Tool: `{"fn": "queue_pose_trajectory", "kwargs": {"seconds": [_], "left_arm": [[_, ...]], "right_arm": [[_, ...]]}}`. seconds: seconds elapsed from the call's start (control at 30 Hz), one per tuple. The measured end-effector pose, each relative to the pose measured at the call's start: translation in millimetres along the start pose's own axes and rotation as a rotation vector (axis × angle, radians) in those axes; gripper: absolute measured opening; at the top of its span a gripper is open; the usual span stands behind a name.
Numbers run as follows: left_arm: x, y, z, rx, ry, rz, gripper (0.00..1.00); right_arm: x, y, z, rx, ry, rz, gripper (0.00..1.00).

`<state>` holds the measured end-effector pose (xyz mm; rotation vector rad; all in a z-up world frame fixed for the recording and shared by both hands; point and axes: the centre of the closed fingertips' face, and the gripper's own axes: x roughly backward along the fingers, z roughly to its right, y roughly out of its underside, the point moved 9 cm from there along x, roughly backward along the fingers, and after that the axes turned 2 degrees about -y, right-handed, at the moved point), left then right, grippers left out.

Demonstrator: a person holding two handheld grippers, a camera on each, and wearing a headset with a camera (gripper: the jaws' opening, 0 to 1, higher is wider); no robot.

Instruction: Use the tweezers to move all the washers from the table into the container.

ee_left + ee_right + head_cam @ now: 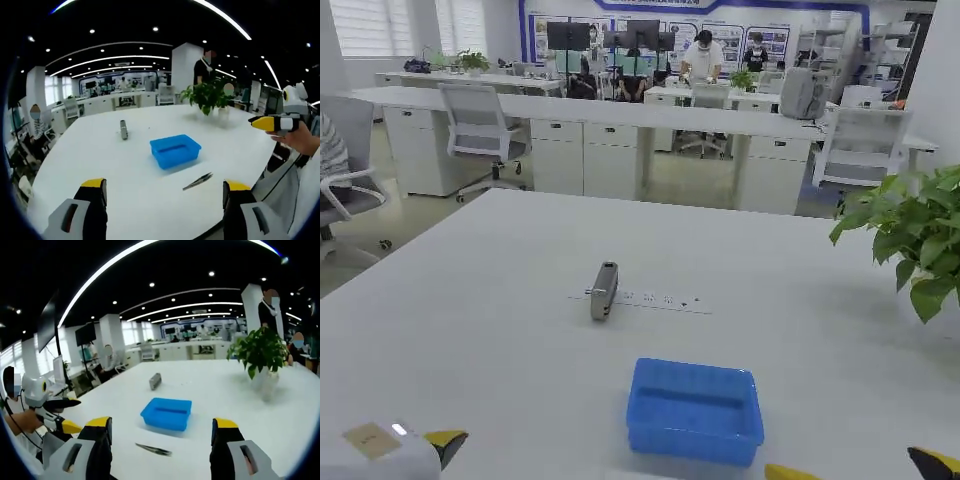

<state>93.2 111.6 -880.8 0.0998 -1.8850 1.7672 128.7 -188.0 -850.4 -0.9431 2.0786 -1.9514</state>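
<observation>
**Tweezers lie flat, both hand-held grippers spread and empty**

The left hand-held gripper (165, 200) has its yellow-tipped jaws wide apart; in the head view a tan label on it is too small to read. On the white tabletop (470, 330) a grey block (604, 290) lies beside a row of tiny specks (660, 298), too small to identify. Nearer sits the blue container (695, 410). The tweezers (197, 181), slim dark metal with tips together, lie just in front of it, apart. The right hand-held gripper (162, 440) is likewise spread.
</observation>
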Motion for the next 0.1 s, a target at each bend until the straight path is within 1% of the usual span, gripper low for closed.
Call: {"fn": "queue_pose_trajectory", "kwargs": {"seconds": [0.1], "left_arm": [[2.0, 1.2, 1.5, 0.006, -0.018, 0.005, 0.99]], "right_arm": [[1.5, 5.2, 0.6, 0.004, 0.009, -0.024, 0.83]]}}
